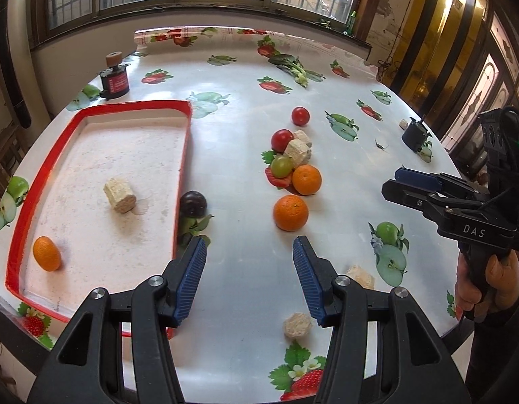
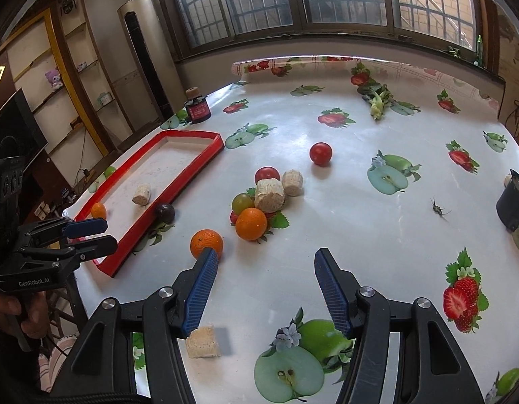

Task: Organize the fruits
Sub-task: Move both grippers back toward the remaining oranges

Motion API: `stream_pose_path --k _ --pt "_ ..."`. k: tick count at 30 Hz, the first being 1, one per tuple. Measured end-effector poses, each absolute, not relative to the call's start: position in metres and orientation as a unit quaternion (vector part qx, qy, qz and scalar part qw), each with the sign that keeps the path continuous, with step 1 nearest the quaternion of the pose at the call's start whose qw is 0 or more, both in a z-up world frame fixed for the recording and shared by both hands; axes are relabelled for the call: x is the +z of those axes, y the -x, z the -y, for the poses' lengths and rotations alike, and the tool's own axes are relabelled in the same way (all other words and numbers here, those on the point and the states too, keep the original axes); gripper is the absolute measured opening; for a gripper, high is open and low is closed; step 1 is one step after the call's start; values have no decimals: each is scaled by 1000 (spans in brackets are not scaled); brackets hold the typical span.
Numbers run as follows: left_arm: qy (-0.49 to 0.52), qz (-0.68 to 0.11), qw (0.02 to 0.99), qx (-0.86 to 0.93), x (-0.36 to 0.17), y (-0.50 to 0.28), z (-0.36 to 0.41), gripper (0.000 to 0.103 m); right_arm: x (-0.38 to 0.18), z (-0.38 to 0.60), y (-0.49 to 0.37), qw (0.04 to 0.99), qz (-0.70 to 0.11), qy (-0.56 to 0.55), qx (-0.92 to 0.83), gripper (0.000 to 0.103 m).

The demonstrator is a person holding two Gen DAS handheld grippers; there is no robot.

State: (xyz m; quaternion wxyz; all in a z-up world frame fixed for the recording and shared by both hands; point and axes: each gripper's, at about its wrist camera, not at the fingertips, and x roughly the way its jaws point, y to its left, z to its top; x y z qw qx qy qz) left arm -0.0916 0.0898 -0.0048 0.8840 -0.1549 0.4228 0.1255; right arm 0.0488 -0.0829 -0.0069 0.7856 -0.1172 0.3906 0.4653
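A red-rimmed tray (image 1: 183, 155) (image 2: 192, 136) holds an orange (image 1: 46, 253) (image 2: 98, 210) and a pale chunk (image 1: 119, 197). A dark plum (image 1: 193, 204) (image 2: 165, 213) lies just outside its right wall. Two oranges (image 1: 290, 212) (image 1: 306, 179), a green fruit (image 1: 281, 165) and two red tomatoes (image 1: 282, 139) (image 1: 300, 116) cluster mid-table with pale chunks. My left gripper (image 1: 249, 252) is open and empty, above the table near the tray's corner. My right gripper (image 2: 264, 262) is open and empty; its left fingertip sits in front of the near orange (image 2: 206, 241).
The table (image 1: 235, 107) has a fruit-print cloth. Pale chunks lie near its front edge (image 1: 297, 325) (image 2: 202, 341). A red-labelled jar (image 1: 115, 80) stands at the back left, a dark cup (image 1: 416, 134) at the right, leafy greens (image 1: 294, 67) at the back.
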Motion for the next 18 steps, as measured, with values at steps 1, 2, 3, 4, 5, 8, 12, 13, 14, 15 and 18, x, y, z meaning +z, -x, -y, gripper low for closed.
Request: stream_pose_path --k 1,2,3,4,5,8,12,13,14,15,18 --pt "155 -424 884 121 -6 87 -87 52 -8 83 -51 785 -392 116 465 62" --pt "154 -426 884 117 -8 82 -85 52 -10 82 -54 785 -395 115 464 62" --pt "154 -429 883 113 -10 78 -82 52 -11 81 -56 783 -397 115 464 61" --pt "154 -431 882 110 -13 74 -80 52 -12 79 -57 782 -399 115 465 61" --pt "153 -433 882 106 -15 70 -78 52 -13 76 -59 781 -400 116 466 61" --pt "150 -442 879 99 -20 59 -73 52 -15 68 -61 778 -401 121 468 61" --pt "144 -451 876 92 -28 46 -69 52 -16 63 -67 779 -401 118 468 61" --pt "143 -452 876 91 -29 44 -69 52 -16 62 -69 779 -401 118 468 61" --pt "143 -454 875 90 -30 41 -69 52 -17 60 -71 779 -401 119 467 61" --pt "142 -454 875 88 -32 38 -69 52 -17 58 -73 779 -402 120 466 61" --pt "144 -458 873 85 -37 29 -70 52 -21 53 -79 778 -407 121 464 61"
